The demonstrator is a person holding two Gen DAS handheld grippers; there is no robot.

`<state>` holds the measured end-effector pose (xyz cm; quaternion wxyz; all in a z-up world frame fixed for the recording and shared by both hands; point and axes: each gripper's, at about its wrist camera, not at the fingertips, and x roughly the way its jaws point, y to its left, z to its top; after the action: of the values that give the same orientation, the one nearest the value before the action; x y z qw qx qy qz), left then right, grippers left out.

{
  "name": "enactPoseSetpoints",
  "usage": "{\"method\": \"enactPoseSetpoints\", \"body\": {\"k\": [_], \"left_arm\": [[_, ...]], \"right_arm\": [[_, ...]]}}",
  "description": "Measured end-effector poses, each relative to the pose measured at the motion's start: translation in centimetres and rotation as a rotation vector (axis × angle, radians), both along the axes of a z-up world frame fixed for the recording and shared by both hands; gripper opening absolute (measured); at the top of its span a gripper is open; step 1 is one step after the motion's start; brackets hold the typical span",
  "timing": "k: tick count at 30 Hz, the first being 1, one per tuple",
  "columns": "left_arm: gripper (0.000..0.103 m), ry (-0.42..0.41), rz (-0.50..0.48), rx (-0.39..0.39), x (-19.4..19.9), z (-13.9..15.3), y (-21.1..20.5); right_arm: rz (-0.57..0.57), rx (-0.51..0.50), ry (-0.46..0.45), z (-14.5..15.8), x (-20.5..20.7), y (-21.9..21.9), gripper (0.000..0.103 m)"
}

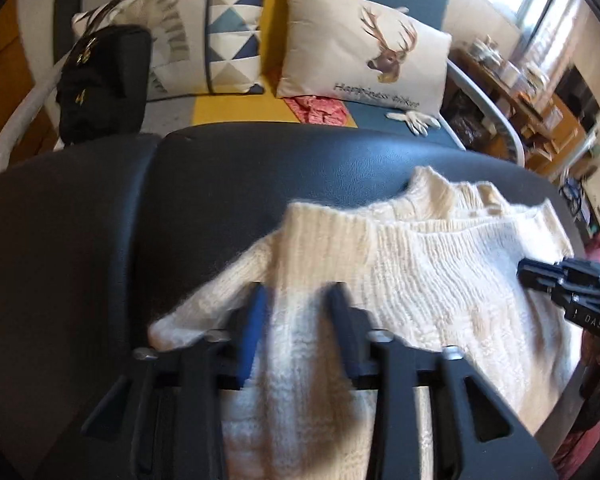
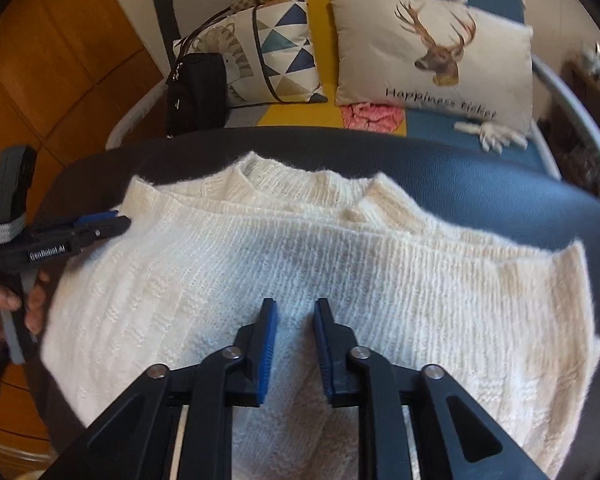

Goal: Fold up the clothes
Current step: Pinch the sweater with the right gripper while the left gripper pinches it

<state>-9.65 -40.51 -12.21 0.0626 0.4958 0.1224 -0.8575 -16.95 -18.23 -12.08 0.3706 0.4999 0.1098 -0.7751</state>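
A cream knit sweater [image 1: 428, 272] lies folded on a black leather seat [image 1: 260, 176]; it also fills the right wrist view [image 2: 300, 260]. My left gripper [image 1: 300, 296] is open, its fingers straddling the sweater's left part just above the knit. My right gripper [image 2: 294, 308] is open over the middle of the sweater, nothing between its pads. The right gripper shows at the sweater's right edge in the left view [image 1: 564, 280]. The left gripper shows at the sweater's left edge in the right view [image 2: 96, 224].
Behind the black seat [image 2: 500, 176] is a sofa with a deer pillow [image 2: 432, 52], a triangle-pattern pillow [image 2: 284, 48], a black bag [image 2: 196, 88], a pink cloth [image 2: 372, 116] and a white glove [image 2: 496, 132]. Wooden floor lies to the left [image 2: 60, 80].
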Motion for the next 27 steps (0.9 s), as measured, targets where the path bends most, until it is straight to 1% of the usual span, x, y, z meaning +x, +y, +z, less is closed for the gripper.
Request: {"method": "enactPoseSetpoints", "body": {"k": [1, 2, 4, 6, 7, 8, 9, 10, 12, 13, 15, 18, 19, 21, 22, 23, 24, 25, 27], "left_arm": [[0.007, 0.007, 0.006, -0.007, 0.1, 0.2, 0.2], [0.006, 0.014, 0.013, -0.014, 0.2, 0.5, 0.4], [0.005, 0.054, 0.065, -0.031, 1.3, 1.3, 0.1], [0.005, 0.048, 0.125, -0.017, 1.6, 0.9, -0.8], [0.005, 0.032, 0.133, -0.017, 1.4, 0.3, -0.9], [0.005, 0.016, 0.142, -0.017, 1.3, -0.2, -1.0], [0.006, 0.026, 0.144, -0.016, 1.4, -0.2, -1.0], [0.010, 0.027, 0.158, -0.012, 1.6, 0.1, -1.1], [0.016, 0.028, 0.187, -0.006, 1.9, 0.8, -1.3], [0.019, 0.041, 0.210, -0.033, 2.4, 1.5, -1.2], [0.019, 0.083, 0.233, -0.097, 3.4, 3.0, -0.7], [0.021, 0.167, 0.187, -0.072, 4.7, 4.1, 0.7], [0.021, 0.174, 0.147, -0.077, 4.7, 4.1, 1.8], [0.021, 0.133, 0.101, -0.113, 4.0, 3.1, 3.1], [0.021, 0.082, 0.107, -0.134, 3.7, 1.7, 3.3], [0.021, 0.033, 0.124, -0.130, 3.4, 0.5, 3.0], [0.021, 0.020, 0.147, -0.109, 3.3, -0.4, 2.6], [0.021, 0.058, 0.165, -0.088, 3.9, -0.1, 2.3], [0.021, 0.083, 0.184, -0.057, 5.1, 0.8, 2.1]], "right_arm": [[-0.001, 0.014, 0.020, 0.0, 0.0, -0.2, 0.009], [-0.003, 0.027, 0.040, 0.1, 0.0, -0.4, 0.005], [-0.018, 0.026, 0.068, 0.6, -0.3, -0.5, 0.002], [-0.035, 0.018, 0.083, 1.1, -0.8, -0.4, 0.002], [-0.042, 0.029, 0.082, 0.8, -1.2, -0.5, 0.002], [-0.048, 0.039, 0.079, 0.5, -1.5, -0.5, 0.002], [-0.053, 0.033, 0.065, 0.2, -1.8, -0.4, 0.002], [-0.058, 0.027, 0.051, 0.0, -2.0, -0.3, 0.002], [-0.071, 0.013, 0.024, -0.5, -2.5, 0.0, 0.002], [-0.091, -0.015, 0.016, 0.0, -2.6, 0.6, 0.002], [-0.116, -0.067, 0.003, 1.0, -2.6, 2.0, 0.004], [-0.131, -0.095, 0.008, 2.2, -2.1, 3.8, 0.004], [-0.138, -0.094, 0.013, 2.4, -1.9, 4.3, 0.004], [-0.179, -0.042, 0.023, 1.9, -2.1, 5.2, 0.006], [-0.208, -0.009, 0.027, 1.5, -2.3, 5.7, 0.008], [-0.237, 0.028, 0.030, 1.0, -2.6, 6.2, 0.009], [-0.267, 0.071, 0.028, 0.3, -3.2, 6.7, 0.009], [-0.285, 0.044, 0.008, 0.4, -3.4, 7.5, 0.008], [-0.322, -0.010, -0.028, 0.5, -3.7, 9.1, 0.008]]}}
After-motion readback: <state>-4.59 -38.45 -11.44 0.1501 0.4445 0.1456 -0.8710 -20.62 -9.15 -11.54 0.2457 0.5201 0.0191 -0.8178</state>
